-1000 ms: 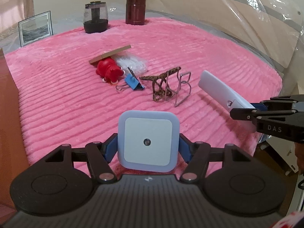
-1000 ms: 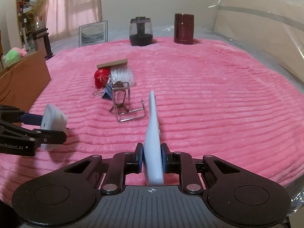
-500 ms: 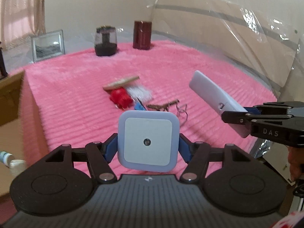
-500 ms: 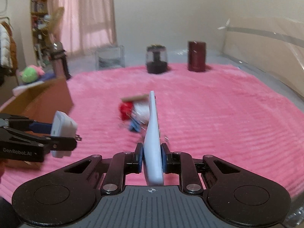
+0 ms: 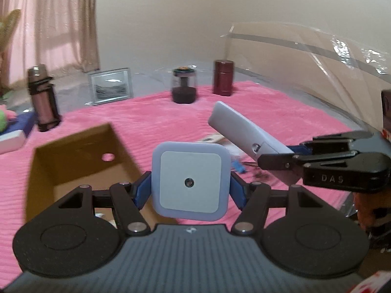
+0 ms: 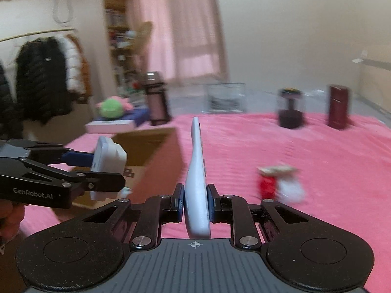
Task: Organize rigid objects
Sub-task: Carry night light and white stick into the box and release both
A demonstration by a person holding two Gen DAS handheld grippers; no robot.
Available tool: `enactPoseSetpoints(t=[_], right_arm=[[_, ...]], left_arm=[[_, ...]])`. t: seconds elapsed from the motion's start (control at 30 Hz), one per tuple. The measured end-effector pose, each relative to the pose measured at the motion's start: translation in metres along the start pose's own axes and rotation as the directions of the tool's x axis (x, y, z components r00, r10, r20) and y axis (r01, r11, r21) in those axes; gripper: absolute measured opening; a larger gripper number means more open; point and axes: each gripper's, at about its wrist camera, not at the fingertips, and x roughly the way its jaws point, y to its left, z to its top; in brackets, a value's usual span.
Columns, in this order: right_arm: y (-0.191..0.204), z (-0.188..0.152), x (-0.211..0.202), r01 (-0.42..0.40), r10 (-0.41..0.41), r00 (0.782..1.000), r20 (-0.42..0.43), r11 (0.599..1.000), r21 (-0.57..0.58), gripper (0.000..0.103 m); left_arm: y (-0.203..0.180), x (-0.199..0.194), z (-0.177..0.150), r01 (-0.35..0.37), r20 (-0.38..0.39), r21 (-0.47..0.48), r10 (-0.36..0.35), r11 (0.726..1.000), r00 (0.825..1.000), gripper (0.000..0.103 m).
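**Both hands loaded, heading for the box**

Jaws of the left gripper (image 5: 190, 189) clamp a square white plug-in night light (image 5: 190, 183); the right gripper (image 6: 195, 207) pinches a slim white remote (image 6: 196, 171). Both are carried above the pink blanket (image 5: 281, 107). Next: position over the open brown cardboard box (image 5: 73, 161), then release.

Soft, warm indoor light fills both views, brightest where daylight glows through the pink curtains (image 6: 185, 31) at the back. Shadows are faint and diffuse. Glare streaks the clear plastic sheet (image 5: 342, 56) along the right side. Motion blur smears the background, strongest in the right wrist view, where the dark jars (image 6: 290, 108) and small red item (image 6: 267, 185) are smudged. Fisheye bending curves the edges, with black corners.
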Motion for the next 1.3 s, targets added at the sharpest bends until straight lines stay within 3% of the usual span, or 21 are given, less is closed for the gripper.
enactPoseSetpoints(t=[0.2, 0.33, 0.47, 0.73, 1.07, 1.3], right_arm=[[0.048, 0.024, 0.047, -0.128, 0.126, 0.992, -0.032, 0.988, -0.084, 0.015], [0.075, 0.032, 0.085, -0.175, 0.164, 0.983, -0.083, 0.975, -0.135, 0.015], [0.095, 0.034, 0.119, -0.2, 0.177, 0.974, -0.14, 0.964, -0.175, 0.015], [0.121, 0.024, 0.167, -0.248, 0.176, 0.949, -0.261, 0.929, -0.274, 0.015], [0.131, 0.009, 0.208, -0.343, 0.174, 0.888, -0.426, 0.867, -0.361, 0.015], [0.139, -0.001, 0.235, -0.421, 0.148, 0.821, -0.551, 0.81, -0.409, 0.016]], left_arm=[[0.058, -0.021, -0.002, -0.092, -0.04, 0.034, 0.093, 0.995, 0.995, 0.061], [0.091, -0.017, -0.01, -0.135, -0.105, 0.065, 0.142, 0.989, 0.984, 0.061], [0.117, -0.003, -0.023, -0.138, -0.179, 0.073, 0.149, 0.988, 0.973, 0.061], [0.137, 0.019, -0.035, -0.103, -0.244, 0.109, 0.127, 0.989, 0.961, 0.061], [0.152, 0.044, -0.045, -0.061, -0.311, 0.125, 0.098, 0.99, 0.945, 0.061], [0.157, 0.054, -0.052, -0.039, -0.348, 0.138, 0.085, 0.99, 0.934, 0.061]])
